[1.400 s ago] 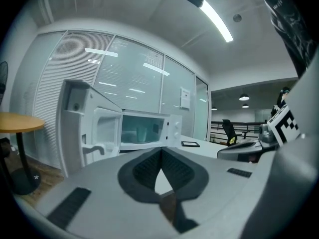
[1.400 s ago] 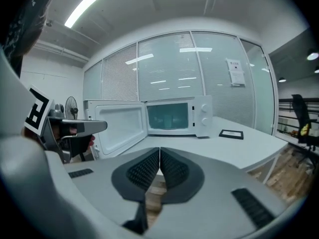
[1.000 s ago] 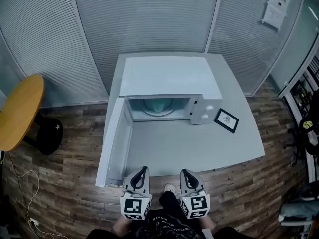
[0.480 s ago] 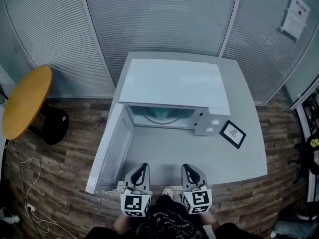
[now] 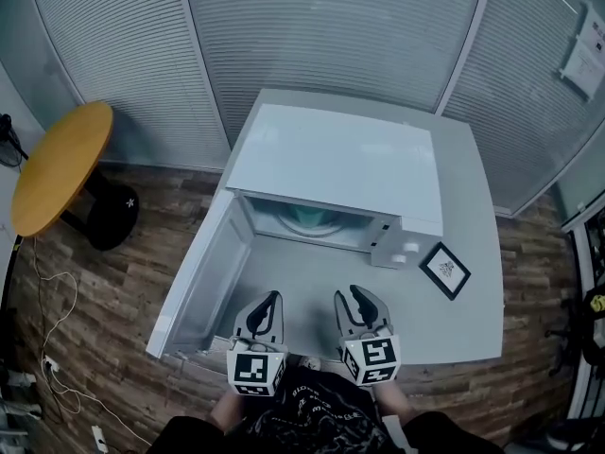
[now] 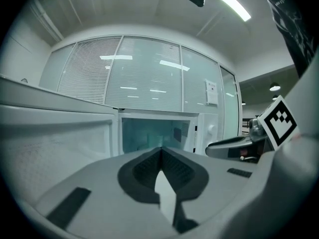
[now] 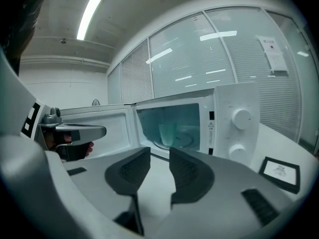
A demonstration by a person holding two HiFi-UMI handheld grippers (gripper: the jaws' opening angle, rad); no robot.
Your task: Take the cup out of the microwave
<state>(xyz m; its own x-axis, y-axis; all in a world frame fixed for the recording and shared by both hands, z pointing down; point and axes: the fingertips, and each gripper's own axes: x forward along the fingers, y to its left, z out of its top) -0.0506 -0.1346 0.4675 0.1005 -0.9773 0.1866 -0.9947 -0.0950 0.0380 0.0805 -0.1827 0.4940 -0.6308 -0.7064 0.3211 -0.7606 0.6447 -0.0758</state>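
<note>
A white microwave (image 5: 331,159) stands on the grey table (image 5: 463,324) with its door (image 5: 200,265) swung open to the left. Inside, a pale translucent cup (image 7: 165,132) stands upright on the glass turntable (image 5: 312,221). In the left gripper view the lit cavity (image 6: 149,136) shows straight ahead. Both grippers hang over the table's near edge, well short of the opening. My left gripper (image 5: 267,303) (image 6: 160,153) is shut with nothing in it. The jaws of my right gripper (image 5: 352,298) (image 7: 159,156) are opening, with a narrow gap and nothing between them.
A small black-framed picture (image 5: 446,270) (image 7: 280,170) lies on the table right of the microwave, below its two knobs (image 7: 241,118). A round wooden table (image 5: 59,164) and a black stool (image 5: 112,218) stand at the left; cables (image 5: 47,367) trail on the wood floor.
Both grippers have moved forward from past the table's edge to over the table, towards the microwave. The right jaws, closed before, now stand slightly apart.
</note>
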